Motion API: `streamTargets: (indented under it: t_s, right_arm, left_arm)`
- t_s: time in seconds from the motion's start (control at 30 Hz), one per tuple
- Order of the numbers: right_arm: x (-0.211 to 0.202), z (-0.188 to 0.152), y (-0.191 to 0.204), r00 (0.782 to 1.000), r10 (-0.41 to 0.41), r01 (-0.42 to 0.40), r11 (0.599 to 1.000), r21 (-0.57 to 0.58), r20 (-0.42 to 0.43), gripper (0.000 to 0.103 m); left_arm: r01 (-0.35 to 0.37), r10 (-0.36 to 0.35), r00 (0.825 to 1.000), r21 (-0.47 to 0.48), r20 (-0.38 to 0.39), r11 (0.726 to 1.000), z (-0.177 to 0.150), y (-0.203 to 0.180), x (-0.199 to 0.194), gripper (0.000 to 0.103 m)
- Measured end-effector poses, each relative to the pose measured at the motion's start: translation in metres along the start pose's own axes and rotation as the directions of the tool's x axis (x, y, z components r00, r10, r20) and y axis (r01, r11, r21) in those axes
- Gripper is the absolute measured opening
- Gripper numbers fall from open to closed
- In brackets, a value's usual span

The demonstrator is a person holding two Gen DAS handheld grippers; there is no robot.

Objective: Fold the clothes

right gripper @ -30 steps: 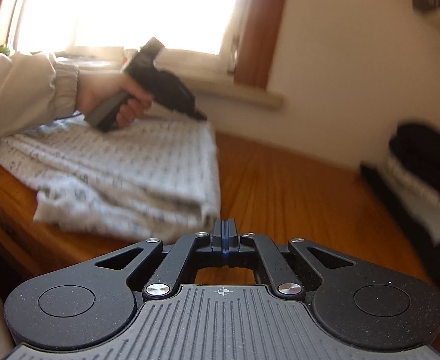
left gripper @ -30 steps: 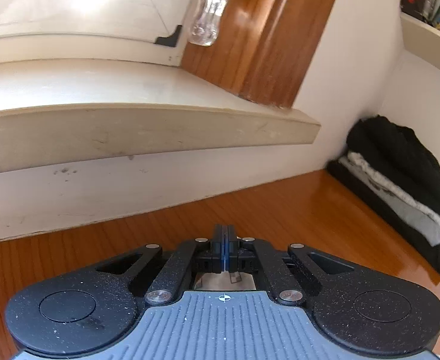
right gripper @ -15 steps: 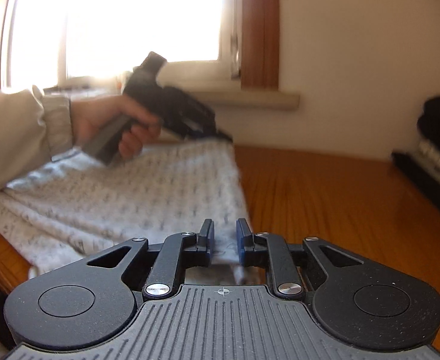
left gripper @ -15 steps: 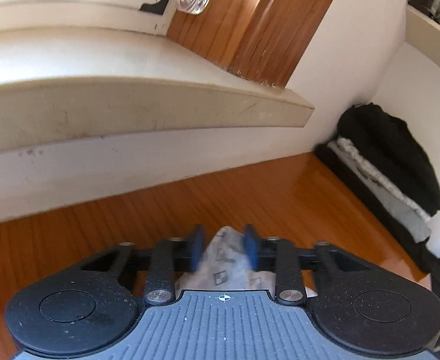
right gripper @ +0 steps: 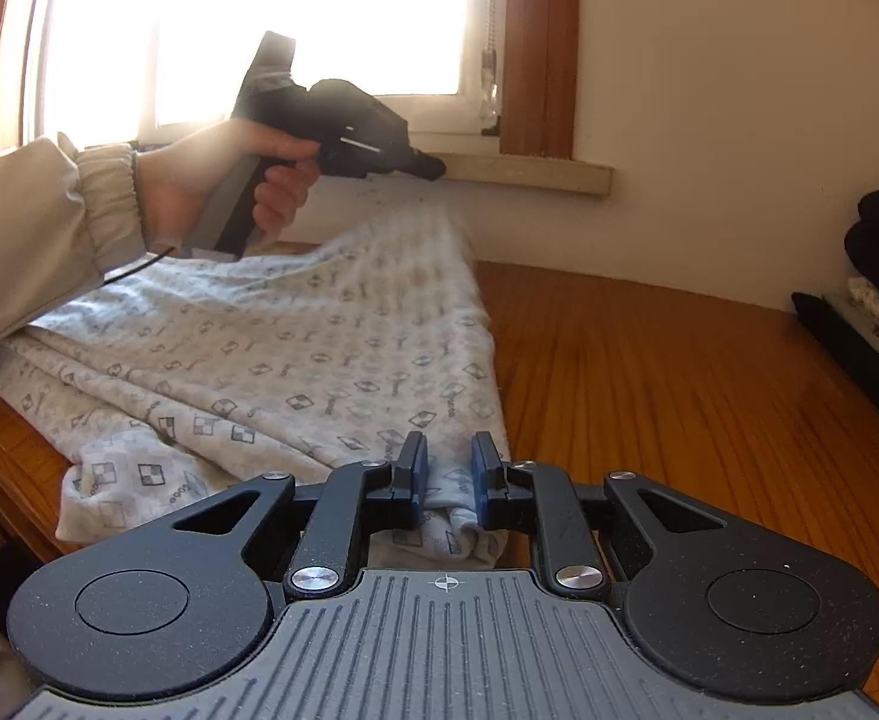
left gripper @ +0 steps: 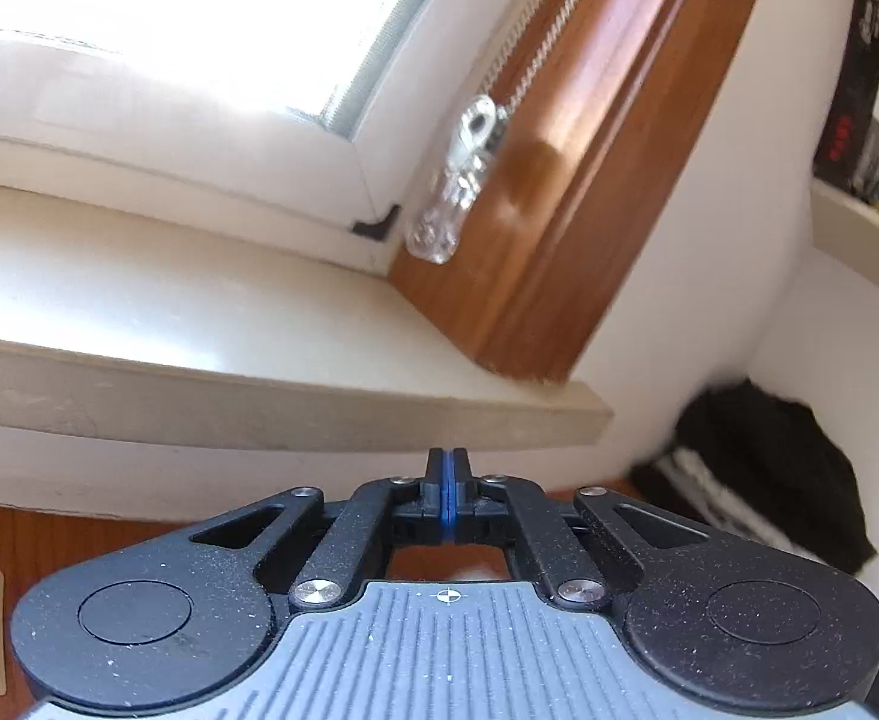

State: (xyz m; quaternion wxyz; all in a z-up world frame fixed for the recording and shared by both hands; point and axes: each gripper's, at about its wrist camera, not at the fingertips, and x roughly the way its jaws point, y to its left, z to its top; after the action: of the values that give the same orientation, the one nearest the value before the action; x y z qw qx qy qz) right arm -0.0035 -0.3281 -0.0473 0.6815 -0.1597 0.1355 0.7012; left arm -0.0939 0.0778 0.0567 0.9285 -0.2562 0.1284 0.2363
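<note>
"Cloth [right gripper: 295, 360], patterned and pale: where is it?"

"Spread on the left of the wooden worktop [right gripper: 649, 390]. Its far corner now rises off the wood towards the sill [right gripper: 529, 171]."

"What changed?"

"Half a second ago the left tongs [left gripper: 446, 480] stood open round that corner; now they are clamped on it and lifting. The right tongs [right gripper: 448, 450], closed a second ago, stand parted with the near corner between them, not clearly pinched."

"Meaning?"

"Likely a fold is starting, once the right side grips too"
</note>
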Motion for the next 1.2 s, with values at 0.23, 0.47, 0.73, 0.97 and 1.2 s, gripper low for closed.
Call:
streamTargets:
  t_s: [0.23, 0.47, 0.73, 0.97, 1.2]
  right_arm:
    - [0.0, -0.002, -0.002, 1.0, 0.0, 0.0, 1.0, 0.013, 0.006, 0.017]
    - [-0.003, 0.003, -0.01, 1.0, 0.004, -0.005, 0.998, 0.062, 0.019, 0.019]
    - [0.011, 0.011, -0.026, 0.999, 0.021, -0.016, 0.988, 0.151, -0.028, 0.045]
    - [0.013, 0.008, -0.02, 0.999, 0.038, -0.035, 0.996, 0.087, -0.038, 0.016]
    - [0.01, 0.008, -0.04, 0.99, -0.131, 0.131, 0.991, -0.001, -0.05, 0.012]
  left_arm:
    - [0.022, -0.008, 0.993, 0.123, -0.119, 0.992, -0.008, -0.012, 0.003, 0.036]
    - [0.014, 0.027, 0.981, 0.208, -0.193, 0.978, -0.029, -0.028, 0.02, 0.046]
    - [0.041, 0.022, 0.975, 0.278, -0.22, 0.96, -0.056, -0.048, 0.01, 0.06]
    - [0.031, 0.07, 0.963, 0.368, -0.259, 0.929, -0.074, -0.064, 0.025, 0.05]
    - [0.047, 0.079, 0.961, 0.438, -0.265, 0.898, -0.074, -0.102, 0.073, 0.05]
